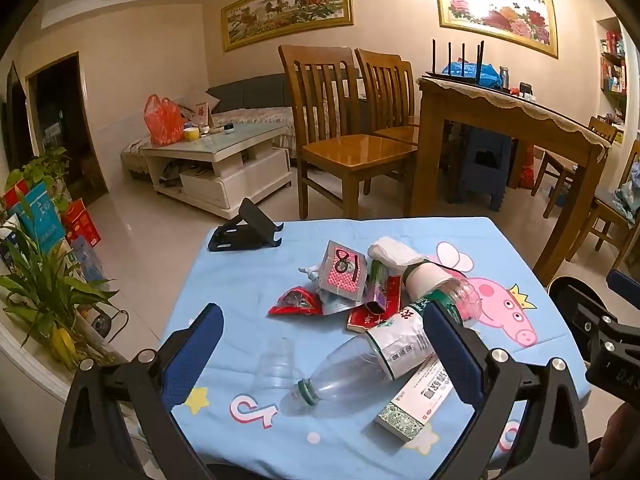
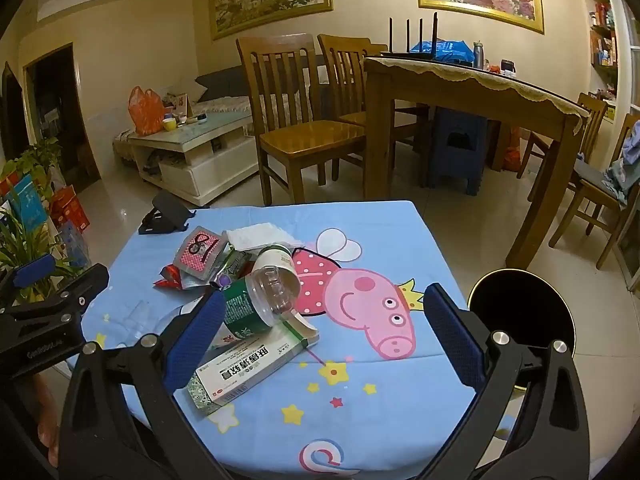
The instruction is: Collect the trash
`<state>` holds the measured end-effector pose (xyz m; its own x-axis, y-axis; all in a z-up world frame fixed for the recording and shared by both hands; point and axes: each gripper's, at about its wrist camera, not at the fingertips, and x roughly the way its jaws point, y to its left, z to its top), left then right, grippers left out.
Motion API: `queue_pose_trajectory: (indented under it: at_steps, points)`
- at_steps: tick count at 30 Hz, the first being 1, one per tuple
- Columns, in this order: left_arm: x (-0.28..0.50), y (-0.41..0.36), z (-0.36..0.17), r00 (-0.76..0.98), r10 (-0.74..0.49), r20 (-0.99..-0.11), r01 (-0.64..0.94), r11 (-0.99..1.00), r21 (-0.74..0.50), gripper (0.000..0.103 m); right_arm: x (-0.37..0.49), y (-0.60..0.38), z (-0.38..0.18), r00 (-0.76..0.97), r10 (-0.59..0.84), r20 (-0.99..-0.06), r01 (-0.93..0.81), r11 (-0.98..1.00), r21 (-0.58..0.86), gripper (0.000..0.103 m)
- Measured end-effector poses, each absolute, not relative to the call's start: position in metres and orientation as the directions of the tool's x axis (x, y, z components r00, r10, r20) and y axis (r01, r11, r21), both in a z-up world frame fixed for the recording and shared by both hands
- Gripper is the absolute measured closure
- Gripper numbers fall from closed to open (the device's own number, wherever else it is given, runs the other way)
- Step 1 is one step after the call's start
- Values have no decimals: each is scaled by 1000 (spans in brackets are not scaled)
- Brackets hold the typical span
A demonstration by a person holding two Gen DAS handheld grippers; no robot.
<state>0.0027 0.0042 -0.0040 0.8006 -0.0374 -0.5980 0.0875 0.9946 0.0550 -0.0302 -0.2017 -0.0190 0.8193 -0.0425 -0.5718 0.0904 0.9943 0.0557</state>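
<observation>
- Left gripper [image 1: 320, 356]: blue-padded fingers spread wide, holding nothing. It hangs above the near edge of the table, with the clear plastic bottle lying between the finger lines below it.
- Right gripper [image 2: 320, 336]: blue-padded fingers likewise spread wide and empty, over the near right part of the table. Its left finger [image 2: 192, 340] overlaps the white-and-green cardboard medicine box in view; contact cannot be determined.
- Small table covered in a light blue cartoon-pig cloth [image 1: 248, 280]: carries all the trash, grouped in one pile around the middle and near-left area.
- Clear plastic bottle with a white-and-green label [image 1: 360, 368]: on its side, capless neck towards the near-left.
- White-and-green cardboard medicine box [image 2: 248, 372]: flat, just beside the bottle, one end flap open.
- Clear plastic cup [image 1: 276, 364]: lying beside the bottle neck.
- Red foil snack wrapper [image 1: 294, 302]: at the left edge of the pile.
- Pink dotted packet marked "18" [image 1: 344, 272]: propped tilted on the pile.
- White folded tissue [image 1: 394, 252]: at the far side of the pile.
- Flat red box [image 1: 376, 308]: lying under the other items.
- Black folding phone stand [image 1: 246, 230]: at the far-left corner, apart from the pile.
- Round black bin with a gold rim [image 2: 520, 312]: on the floor just off the right edge of the table.
</observation>
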Motion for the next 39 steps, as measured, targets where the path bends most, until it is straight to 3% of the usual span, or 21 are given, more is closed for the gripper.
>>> queue_pose_trajectory:
  at_steps: [39]
  points:
    - [0, 10, -8, 799, -21, -602, 74, 995, 63, 7, -28, -196, -32, 803, -37, -595, 85, 995, 54, 5]
